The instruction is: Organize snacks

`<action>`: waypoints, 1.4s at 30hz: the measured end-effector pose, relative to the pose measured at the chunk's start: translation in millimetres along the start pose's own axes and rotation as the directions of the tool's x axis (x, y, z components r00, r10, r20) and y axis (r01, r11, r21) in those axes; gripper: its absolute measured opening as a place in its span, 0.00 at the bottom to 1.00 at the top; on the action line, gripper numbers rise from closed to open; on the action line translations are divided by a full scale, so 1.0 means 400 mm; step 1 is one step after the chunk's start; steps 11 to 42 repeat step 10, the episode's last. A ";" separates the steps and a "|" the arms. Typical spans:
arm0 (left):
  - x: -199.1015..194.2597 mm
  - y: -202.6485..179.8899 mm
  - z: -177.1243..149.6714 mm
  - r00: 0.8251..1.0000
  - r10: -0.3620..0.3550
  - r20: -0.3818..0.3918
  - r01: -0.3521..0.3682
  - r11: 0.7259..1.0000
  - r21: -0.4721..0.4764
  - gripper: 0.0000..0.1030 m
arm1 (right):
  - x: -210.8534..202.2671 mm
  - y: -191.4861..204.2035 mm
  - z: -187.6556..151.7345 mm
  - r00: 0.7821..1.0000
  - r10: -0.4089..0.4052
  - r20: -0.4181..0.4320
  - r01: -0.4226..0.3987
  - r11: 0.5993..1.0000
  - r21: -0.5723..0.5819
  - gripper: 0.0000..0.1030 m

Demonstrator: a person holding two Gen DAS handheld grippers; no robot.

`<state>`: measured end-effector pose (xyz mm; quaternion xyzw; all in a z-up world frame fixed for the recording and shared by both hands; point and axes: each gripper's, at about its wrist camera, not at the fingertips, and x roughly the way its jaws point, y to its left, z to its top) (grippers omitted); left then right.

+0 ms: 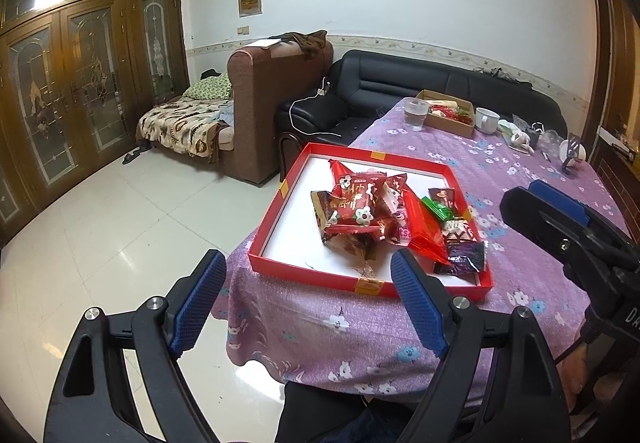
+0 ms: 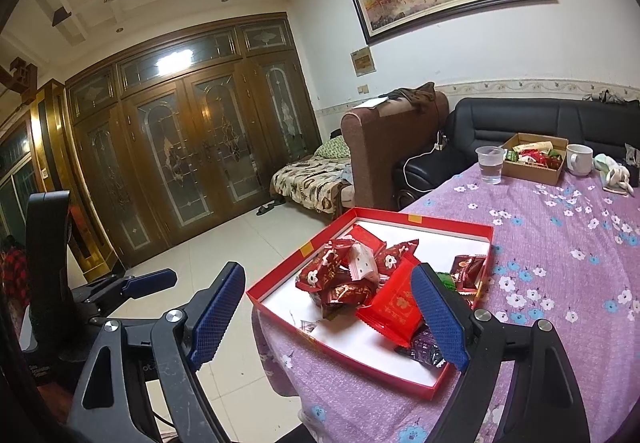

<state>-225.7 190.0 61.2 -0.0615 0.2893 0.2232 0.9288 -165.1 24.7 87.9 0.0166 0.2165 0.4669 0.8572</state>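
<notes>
A shallow red box lid (image 1: 276, 227) (image 2: 460, 226) with a white floor sits at the near corner of the purple flowered table. It holds a pile of wrapped snacks (image 1: 360, 211) (image 2: 352, 279): red packets, a flat red packet (image 2: 394, 307), a green one (image 1: 438, 208) and dark ones (image 1: 464, 255). My left gripper (image 1: 308, 279) is open and empty, held just in front of the lid's near edge. My right gripper (image 2: 332, 295) is open and empty, over the lid's near corner; it also shows in the left wrist view (image 1: 560, 211).
At the table's far end stand a brown cardboard box of snacks (image 1: 450, 113) (image 2: 536, 157), a clear plastic cup (image 1: 416, 113) (image 2: 490, 163), a white mug (image 1: 486, 120) (image 2: 579, 159) and small clutter (image 1: 528, 135). Sofas stand behind the table; tiled floor lies to the left.
</notes>
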 end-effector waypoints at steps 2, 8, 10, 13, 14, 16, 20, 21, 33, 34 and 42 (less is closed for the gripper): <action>-0.004 -0.001 -0.001 1.000 -0.006 -0.001 0.006 1.000 0.002 0.83 | -0.004 0.006 -0.001 1.000 0.002 0.002 -0.002 1.000 -0.004 0.84; -0.001 -0.015 0.005 0.999 -0.034 -0.006 0.034 0.999 0.013 0.83 | -0.005 0.007 -0.003 1.000 0.000 0.004 0.000 1.000 -0.008 0.84; 0.002 -0.028 0.012 0.999 -0.051 0.000 0.051 0.998 0.024 0.83 | -0.007 0.006 -0.003 1.000 -0.005 0.009 0.005 1.000 -0.002 0.84; 0.002 -0.028 0.012 0.999 -0.051 0.000 0.051 0.998 0.024 0.83 | -0.007 0.006 -0.003 1.000 -0.005 0.009 0.005 1.000 -0.002 0.84; 0.002 -0.028 0.012 0.999 -0.051 0.000 0.051 0.998 0.024 0.83 | -0.007 0.006 -0.003 1.000 -0.005 0.009 0.005 1.000 -0.002 0.84; 0.002 -0.028 0.012 0.999 -0.051 0.000 0.051 0.998 0.024 0.83 | -0.007 0.006 -0.003 1.000 -0.005 0.009 0.005 1.000 -0.002 0.84; 0.002 -0.028 0.012 0.999 -0.051 0.000 0.051 0.998 0.024 0.83 | -0.007 0.006 -0.003 1.000 -0.005 0.009 0.005 1.000 -0.002 0.84; 0.002 -0.028 0.012 0.999 -0.051 0.000 0.051 0.998 0.024 0.83 | -0.007 0.006 -0.003 1.000 -0.005 0.009 0.005 1.000 -0.002 0.84; 0.002 -0.028 0.012 0.999 -0.051 0.000 0.051 0.998 0.024 0.83 | -0.007 0.006 -0.003 1.000 -0.005 0.009 0.005 1.000 -0.002 0.84; 0.002 -0.028 0.012 0.999 -0.051 0.000 0.051 0.998 0.024 0.83 | -0.007 0.006 -0.003 1.000 -0.005 0.009 0.005 1.000 -0.002 0.84; 0.002 -0.028 0.012 0.999 -0.051 0.000 0.051 0.998 0.024 0.83 | -0.007 0.006 -0.003 1.000 -0.005 0.009 0.005 1.000 -0.002 0.84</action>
